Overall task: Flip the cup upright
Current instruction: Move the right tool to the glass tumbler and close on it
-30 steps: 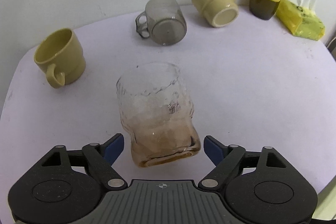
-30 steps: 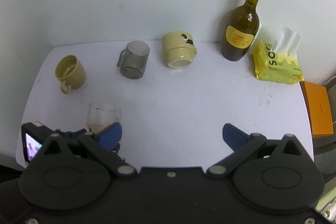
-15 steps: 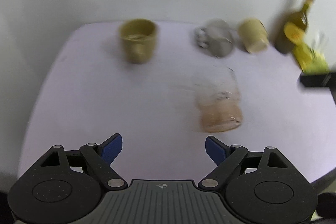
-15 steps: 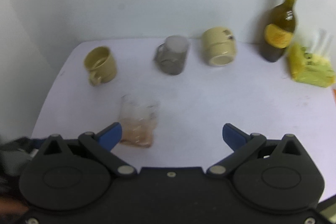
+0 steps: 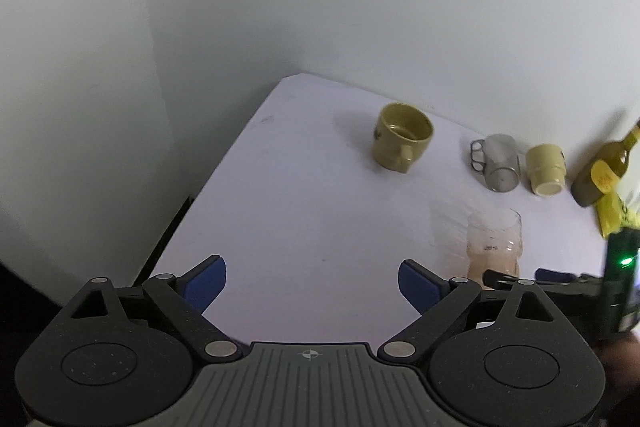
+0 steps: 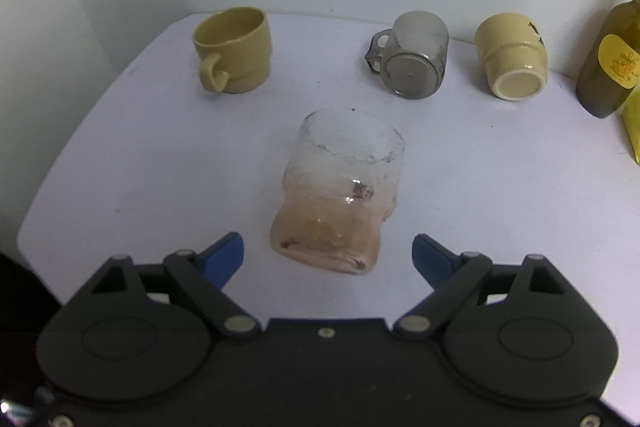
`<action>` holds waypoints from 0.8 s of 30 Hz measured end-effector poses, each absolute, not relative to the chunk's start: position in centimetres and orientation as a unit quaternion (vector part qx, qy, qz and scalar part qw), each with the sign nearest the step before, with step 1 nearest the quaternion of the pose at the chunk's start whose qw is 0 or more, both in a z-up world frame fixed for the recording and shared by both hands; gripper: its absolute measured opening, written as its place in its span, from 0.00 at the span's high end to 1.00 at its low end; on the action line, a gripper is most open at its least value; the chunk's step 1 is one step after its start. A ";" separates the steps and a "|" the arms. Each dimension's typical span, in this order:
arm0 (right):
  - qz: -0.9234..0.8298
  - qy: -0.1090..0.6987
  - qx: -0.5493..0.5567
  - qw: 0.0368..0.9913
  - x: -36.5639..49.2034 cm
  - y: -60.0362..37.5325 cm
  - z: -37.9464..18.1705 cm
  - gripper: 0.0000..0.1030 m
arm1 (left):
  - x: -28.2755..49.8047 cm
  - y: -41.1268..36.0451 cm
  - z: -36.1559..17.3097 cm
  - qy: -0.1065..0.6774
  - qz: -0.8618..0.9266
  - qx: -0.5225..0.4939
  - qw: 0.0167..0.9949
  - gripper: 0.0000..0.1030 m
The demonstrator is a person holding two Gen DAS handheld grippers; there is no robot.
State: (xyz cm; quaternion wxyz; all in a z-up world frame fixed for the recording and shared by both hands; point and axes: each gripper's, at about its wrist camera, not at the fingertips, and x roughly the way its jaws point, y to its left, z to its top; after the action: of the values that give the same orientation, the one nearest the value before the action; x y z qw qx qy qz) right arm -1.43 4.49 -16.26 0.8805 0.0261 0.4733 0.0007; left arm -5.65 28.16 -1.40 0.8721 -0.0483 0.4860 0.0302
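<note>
The right gripper (image 6: 328,251) has its jaws spread wide, and the glass cup (image 6: 340,187) sits just ahead of them, roughly centred in the gap with its amber-tinted base toward the jaws and its clear rim pointing away. Neither blue pad touches it. From the right wrist view the cup looks to be lying on its side on the white bench (image 6: 500,187), though the fisheye distortion makes its tilt hard to judge with confidence.

The left gripper (image 5: 312,281) is also wide apart and holds nothing; only bare bench lies between its jaws. In its view the glass cup (image 5: 494,243) stands off beyond the right-hand jaw, well outside the gap, with part of the right gripper (image 5: 560,279) showing just this side of it.

Farther ahead of the right jaws, toward the wall, three more vessels form a row. An olive-yellow mug (image 6: 234,55) stands upright ahead and to the left, handle facing the jaws. A smoky grey transparent mug (image 6: 414,57) lies on its side almost straight ahead, its base toward the camera. A cream mug (image 6: 512,57) lies on its side ahead and to the right, base also toward the camera. At the far right edge stands a dark green bottle (image 6: 612,67) with a yellow label, and a yellow packet (image 6: 634,131) just beside it.
</note>
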 end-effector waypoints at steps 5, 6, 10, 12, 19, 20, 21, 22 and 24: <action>-0.013 0.457 0.029 0.889 -1.2 4.7 -17.8 0.17 | -6.8 30.1 -0.9 0.482 0.046 -0.055 0.873 0.10; -0.017 0.457 0.028 0.889 -1.1 4.7 -18.1 0.21 | -6.9 30.5 -0.8 0.482 0.050 -0.058 0.873 0.10; -0.037 0.462 0.024 0.886 -0.9 4.8 -19.1 0.24 | -7.2 31.8 -0.6 0.483 0.058 -0.069 0.871 0.10; -0.046 0.466 0.022 0.883 -0.9 4.8 -19.7 0.25 | -7.3 32.1 -0.3 0.482 0.059 -0.070 0.872 0.10; -0.058 0.474 0.018 0.878 -0.9 4.4 -20.5 0.30 | -6.3 31.6 -0.3 0.477 0.048 -0.070 0.875 0.10; -0.057 0.476 0.018 0.878 -0.8 4.4 -20.5 0.30 | -6.4 31.7 -0.2 0.476 0.048 -0.070 0.875 0.10; -0.055 0.480 0.020 0.875 -0.8 4.3 -20.5 0.30 | -6.2 31.5 -0.2 0.475 0.043 -0.071 0.876 0.10; -0.055 0.476 0.020 0.877 -0.7 4.3 -20.5 0.31 | -6.1 31.5 -0.2 0.475 0.041 -0.072 0.876 0.10; -0.053 0.486 0.028 0.872 -0.6 4.0 -20.5 0.31 | -5.8 31.2 0.0 0.472 0.035 -0.074 0.878 0.10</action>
State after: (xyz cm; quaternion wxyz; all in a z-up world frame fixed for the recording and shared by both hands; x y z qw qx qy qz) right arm -0.63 3.96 -20.45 0.8718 0.0280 0.4862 -0.0528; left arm -5.78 31.17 -0.02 0.8776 -0.0736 0.4723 0.0350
